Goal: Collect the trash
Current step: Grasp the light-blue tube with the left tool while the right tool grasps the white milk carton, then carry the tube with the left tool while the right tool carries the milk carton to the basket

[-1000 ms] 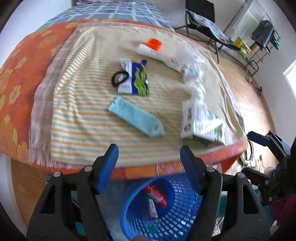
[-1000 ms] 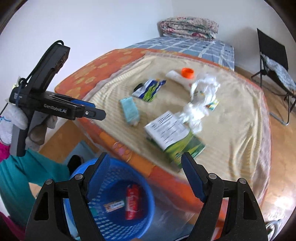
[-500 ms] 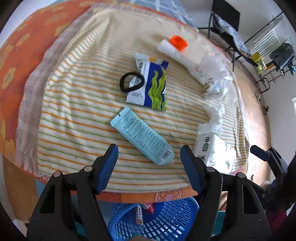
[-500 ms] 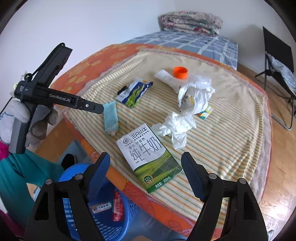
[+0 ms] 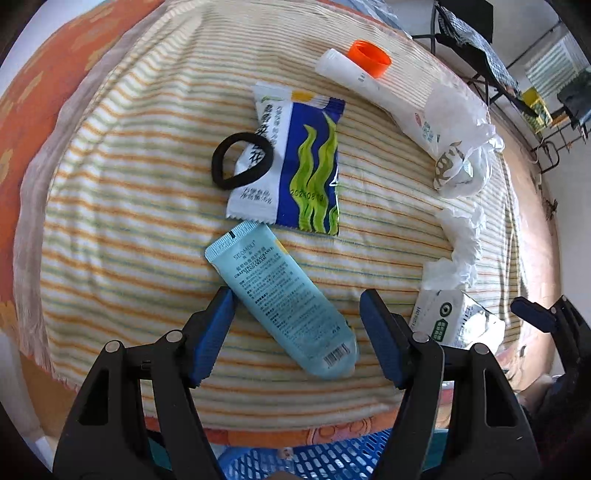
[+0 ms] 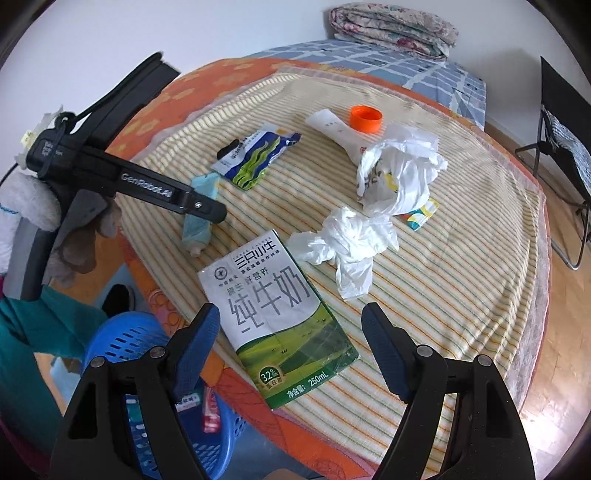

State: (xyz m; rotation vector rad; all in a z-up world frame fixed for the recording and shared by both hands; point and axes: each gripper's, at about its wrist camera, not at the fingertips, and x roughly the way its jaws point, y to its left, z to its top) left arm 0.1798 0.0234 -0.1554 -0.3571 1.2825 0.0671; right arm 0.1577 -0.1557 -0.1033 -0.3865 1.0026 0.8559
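Note:
My left gripper (image 5: 297, 332) is open and empty, its fingers either side of a light blue hand cream tube (image 5: 280, 302) lying on the striped cloth (image 5: 129, 229). My right gripper (image 6: 291, 347) is open and empty over a green and white milk carton (image 6: 273, 325). A blue and white snack wrapper (image 5: 295, 162) with a black hair tie (image 5: 242, 160) on it, a white tube (image 5: 373, 88), an orange cap (image 5: 370, 63) and crumpled white tissues (image 6: 351, 243) also lie there. The blue basket (image 6: 147, 387) stands below the bed edge with some trash inside.
The left gripper shows in the right wrist view (image 6: 207, 210), above the blue tube (image 6: 199, 210). A crumpled plastic bag (image 6: 399, 177) lies behind the tissues. A folded quilt (image 6: 391, 26) lies at the far end of the bed. A black chair (image 6: 565, 147) stands at right.
Both grippers have moved from over the basket up and forward over the bed. The left now brackets the blue tube; the right is over the milk carton. Both stay open.

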